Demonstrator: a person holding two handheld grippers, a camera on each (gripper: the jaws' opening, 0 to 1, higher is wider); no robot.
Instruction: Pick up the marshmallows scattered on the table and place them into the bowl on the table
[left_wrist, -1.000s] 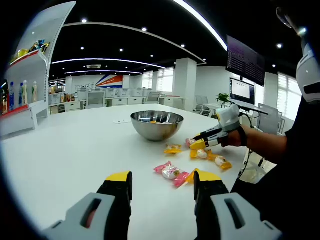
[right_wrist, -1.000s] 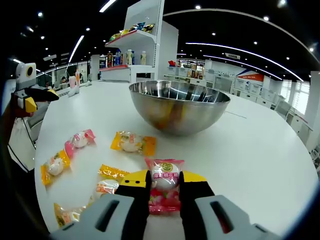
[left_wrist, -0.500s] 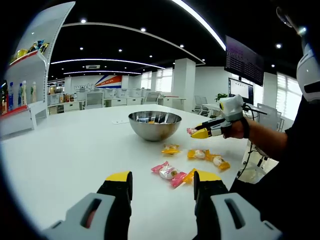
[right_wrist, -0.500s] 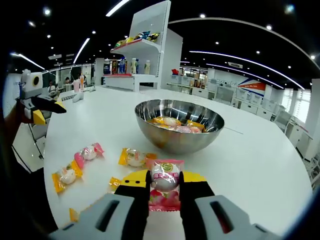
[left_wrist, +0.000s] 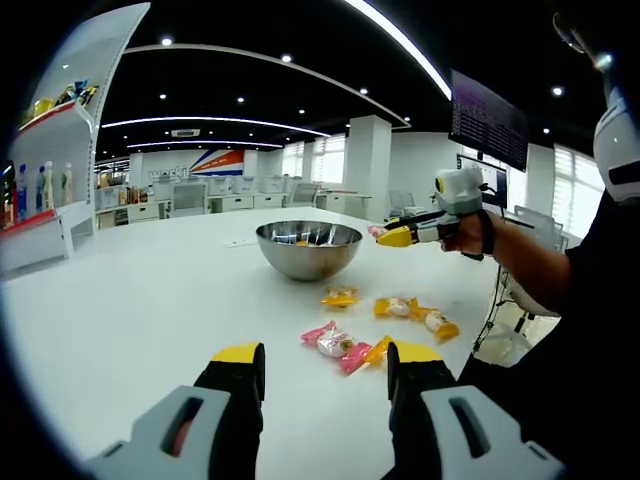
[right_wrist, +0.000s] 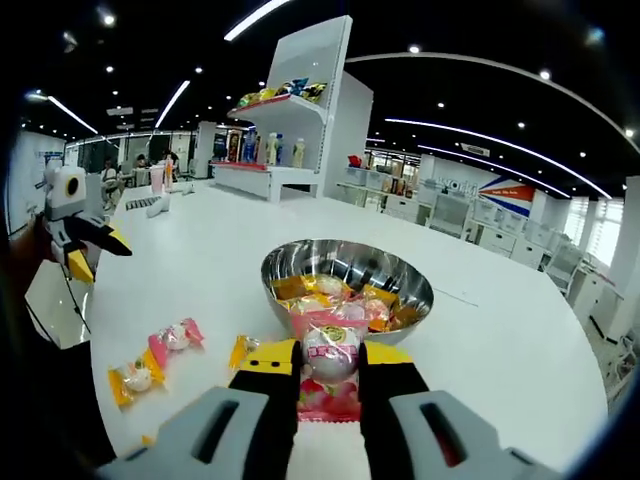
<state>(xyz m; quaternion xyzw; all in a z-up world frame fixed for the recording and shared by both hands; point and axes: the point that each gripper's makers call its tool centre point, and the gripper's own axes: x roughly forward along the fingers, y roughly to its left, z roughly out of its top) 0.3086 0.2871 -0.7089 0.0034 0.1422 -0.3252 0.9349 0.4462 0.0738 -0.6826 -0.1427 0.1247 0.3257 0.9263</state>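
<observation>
A steel bowl (left_wrist: 308, 250) stands mid-table; its rim (right_wrist: 290, 262) rings several wrapped marshmallows. My right gripper (right_wrist: 330, 358) is shut on a pink-wrapped marshmallow (right_wrist: 330, 332), held in the air just before the bowl. In the left gripper view that right gripper (left_wrist: 392, 237) hovers beside the bowl's right rim. My left gripper (left_wrist: 325, 355) is open and holds nothing, low over the table, with a pink marshmallow (left_wrist: 335, 342) just ahead of it. Yellow-wrapped ones (left_wrist: 342, 297) (left_wrist: 395, 307) lie further on. From the right gripper view, the left gripper (right_wrist: 100, 257) sits far left.
A pink marshmallow (right_wrist: 175, 338) and yellow ones (right_wrist: 135, 378) (right_wrist: 245, 350) lie left of the bowl. A white shelf (right_wrist: 300, 120) with bottles stands beyond the table. The person's forearm (left_wrist: 520, 270) reaches in from the right. The table's near edge (right_wrist: 70, 330) runs at left.
My right gripper has risen from the table with the pink marshmallow and come up to the bowl. The left gripper has stayed in place, open.
</observation>
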